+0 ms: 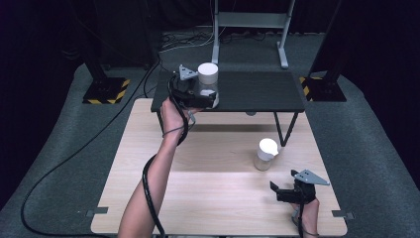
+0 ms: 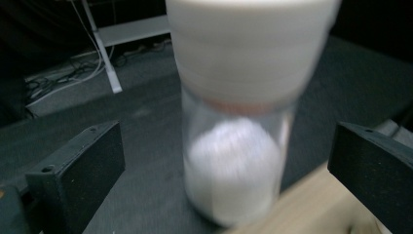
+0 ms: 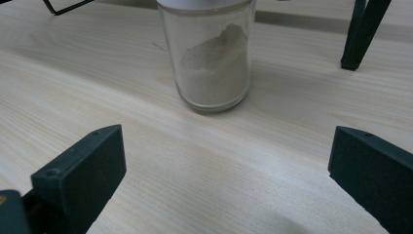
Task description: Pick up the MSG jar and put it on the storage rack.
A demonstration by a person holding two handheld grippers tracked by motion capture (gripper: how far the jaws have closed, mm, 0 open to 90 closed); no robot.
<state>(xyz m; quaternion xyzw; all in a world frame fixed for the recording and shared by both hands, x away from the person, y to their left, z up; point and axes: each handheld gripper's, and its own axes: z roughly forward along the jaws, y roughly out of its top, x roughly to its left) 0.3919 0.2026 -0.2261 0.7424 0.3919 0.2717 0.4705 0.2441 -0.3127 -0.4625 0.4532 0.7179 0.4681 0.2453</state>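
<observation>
A person worked at a pale wooden table [image 1: 218, 198] with a small black shelf [image 1: 247, 91] standing across its far part. The left gripper [image 1: 200, 96] reached to the shelf's left front corner, its jaws spread wide on either side of a white-lidded glass jar [image 1: 208, 82] without touching it. That jar stood near the shelf's edge. The right gripper [image 1: 289, 191] hovered low near the table's near right corner, jaws also spread apart. A second jar of powder [image 1: 266, 154] stood just ahead of it, on bare wood with open room all around.
</observation>
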